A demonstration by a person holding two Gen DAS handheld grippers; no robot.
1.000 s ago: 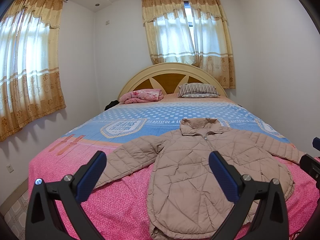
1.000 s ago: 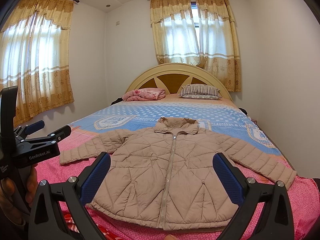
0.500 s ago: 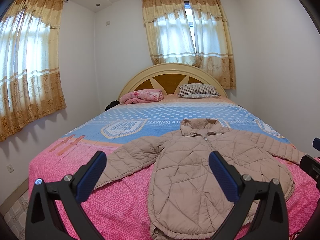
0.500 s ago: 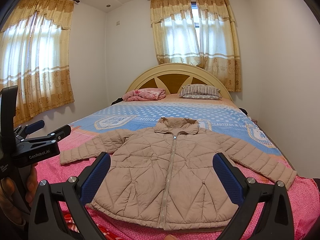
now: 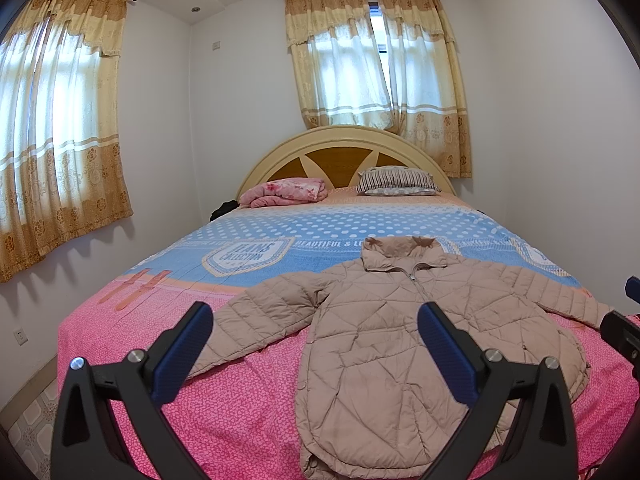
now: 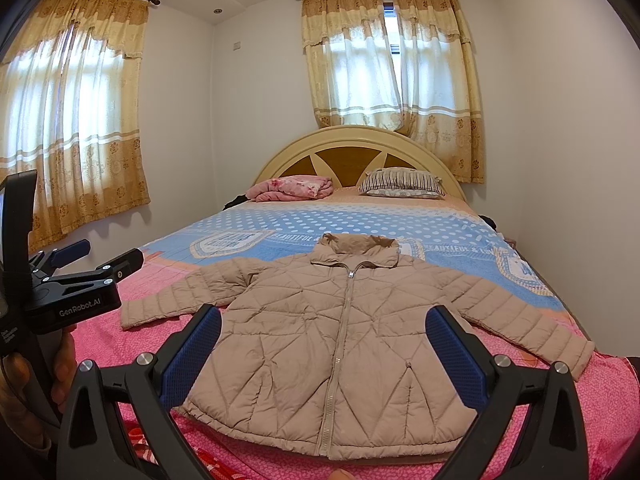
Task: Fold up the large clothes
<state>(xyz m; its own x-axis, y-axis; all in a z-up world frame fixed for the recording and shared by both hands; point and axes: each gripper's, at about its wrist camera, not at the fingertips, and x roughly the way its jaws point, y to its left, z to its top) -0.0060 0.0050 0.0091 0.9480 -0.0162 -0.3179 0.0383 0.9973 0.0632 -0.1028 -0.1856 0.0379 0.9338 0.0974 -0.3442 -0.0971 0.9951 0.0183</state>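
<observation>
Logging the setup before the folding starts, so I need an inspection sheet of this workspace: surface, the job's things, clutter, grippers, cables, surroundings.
Surface: bed with a pink and blue patterned cover, fairly smooth.
Job's things: beige quilted jacket lying flat, front up, zipped, both sleeves spread out; unfolded.
Clutter: folded pink blanket and striped pillow at the headboard, apart from the jacket.
Grippers: left gripper and right gripper both with jaws wide open, holding nothing, above the bed's near end.
Cables: nothing seen.
Surroundings: arched headboard, two curtained windows, white walls, a wall socket low on the left.
</observation>
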